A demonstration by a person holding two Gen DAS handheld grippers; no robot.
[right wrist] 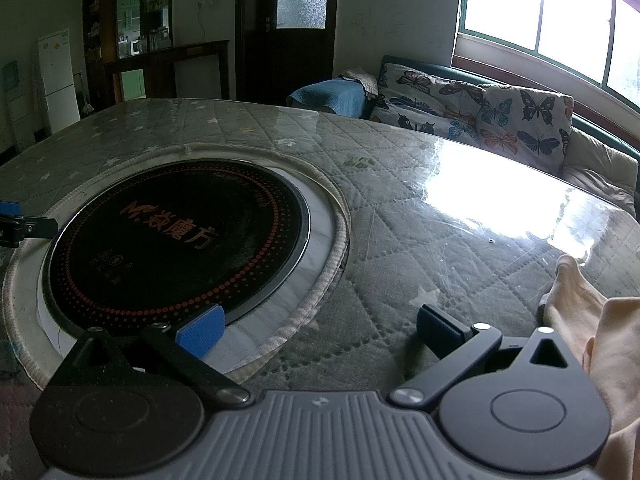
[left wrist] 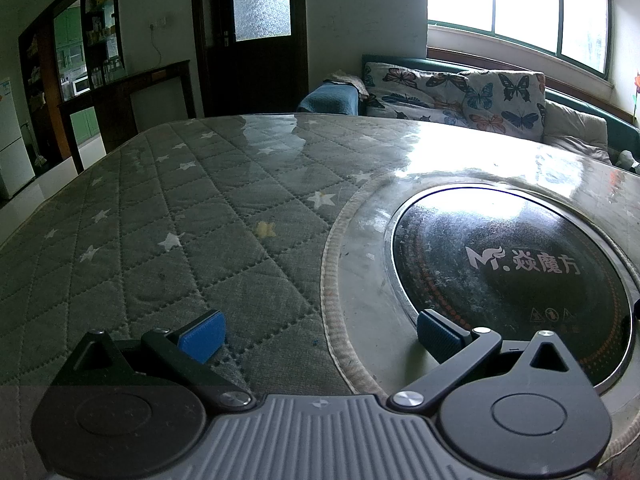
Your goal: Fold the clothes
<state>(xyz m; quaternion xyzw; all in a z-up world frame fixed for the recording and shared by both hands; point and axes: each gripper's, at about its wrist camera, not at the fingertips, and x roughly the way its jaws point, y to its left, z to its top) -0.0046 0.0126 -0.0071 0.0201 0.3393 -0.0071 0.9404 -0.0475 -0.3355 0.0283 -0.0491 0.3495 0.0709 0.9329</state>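
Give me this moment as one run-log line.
phase: pre-grasp | left gripper: open, empty, over table by cooktop | right gripper: open, empty | cloth: peach, heaped right of right gripper, untouched

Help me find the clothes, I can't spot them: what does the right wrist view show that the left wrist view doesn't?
Only the right wrist view shows the peach garment, bunched at the table's right edge, plus a white fridge. Only the left wrist view shows the yellow star on the quilted cover. Both share the round black cooktop, the butterfly cushions, and open, empty grippers: left gripper, right gripper.
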